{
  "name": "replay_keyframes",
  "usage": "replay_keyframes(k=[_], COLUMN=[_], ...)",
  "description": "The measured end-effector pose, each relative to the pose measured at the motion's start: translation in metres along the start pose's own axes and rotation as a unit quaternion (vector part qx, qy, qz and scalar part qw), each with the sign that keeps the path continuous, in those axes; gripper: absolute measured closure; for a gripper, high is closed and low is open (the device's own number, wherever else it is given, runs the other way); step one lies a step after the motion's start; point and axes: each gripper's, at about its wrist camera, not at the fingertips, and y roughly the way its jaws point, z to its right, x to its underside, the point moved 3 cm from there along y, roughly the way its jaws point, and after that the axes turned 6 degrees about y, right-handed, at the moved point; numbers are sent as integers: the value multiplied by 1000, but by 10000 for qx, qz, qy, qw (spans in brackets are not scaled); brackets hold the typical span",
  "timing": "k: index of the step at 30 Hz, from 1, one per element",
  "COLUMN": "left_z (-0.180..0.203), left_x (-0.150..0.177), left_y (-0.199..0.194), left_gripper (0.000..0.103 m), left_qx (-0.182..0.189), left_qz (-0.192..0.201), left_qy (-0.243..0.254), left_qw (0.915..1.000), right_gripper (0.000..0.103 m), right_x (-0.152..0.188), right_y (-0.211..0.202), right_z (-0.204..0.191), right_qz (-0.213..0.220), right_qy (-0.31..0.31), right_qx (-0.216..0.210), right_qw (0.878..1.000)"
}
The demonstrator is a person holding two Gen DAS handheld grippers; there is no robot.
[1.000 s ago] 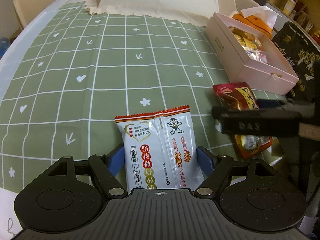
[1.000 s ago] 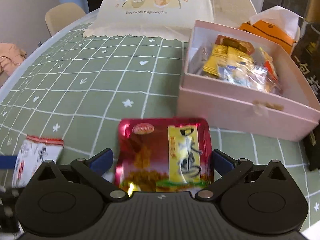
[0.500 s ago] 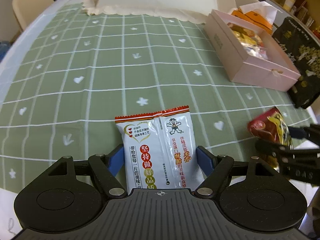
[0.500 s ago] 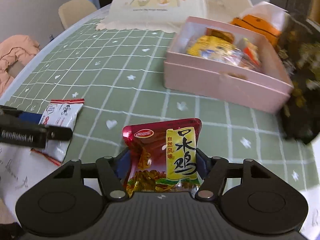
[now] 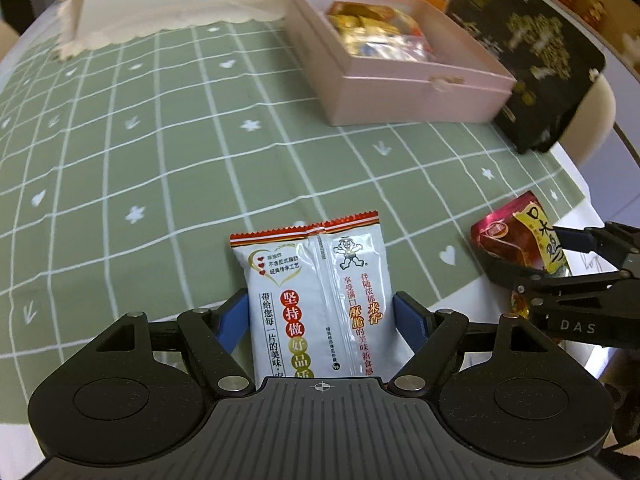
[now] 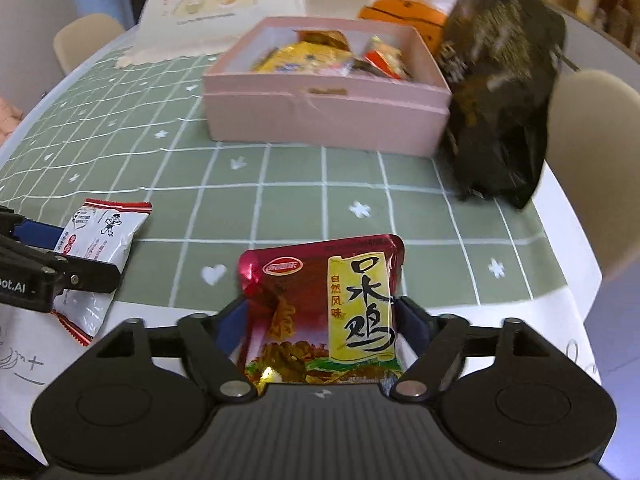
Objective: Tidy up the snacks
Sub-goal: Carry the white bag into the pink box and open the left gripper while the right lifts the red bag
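White packet lengthwise in L gripper; top edge fwd

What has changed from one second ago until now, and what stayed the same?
The right tongs closed on the red snack packet and lifted it off the cloth, back from the pink box. The left tongs kept gripping the white packet. The box stayed in place.

Home dining room — green checked tablecloth, beige chairs.

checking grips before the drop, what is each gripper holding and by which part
Left gripper: white rice cracker packet, by its lower side edges. Right gripper: red chicken snack pouch, likewise.
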Motion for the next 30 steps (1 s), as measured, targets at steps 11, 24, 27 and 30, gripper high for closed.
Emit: replay_keyframes(k=[11,24,27,30], left_z=[13,3,8,14], left_x=[-4,-118,-174,-225], left_y=[3,-116,-133,-98], left_gripper=[22,22,22,21], left_qx=[-89,468,623,1069], left_qz=[-119,2241,2650,2227], left_qy=[321,210,313,414], left_qw=[9994,9732,9617,9681], right_gripper=[29,34,34,34], right_x=[-2,-49,-56,-56], right_y=[1,-84,-95,-92], right_z=[2,20,22,23], right_qz=[87,1241,1489,1489], right_qy=[144,384,516,626], right_qx=[-91,-236,-260,-250], right_qw=[9998,9912,9872,9866])
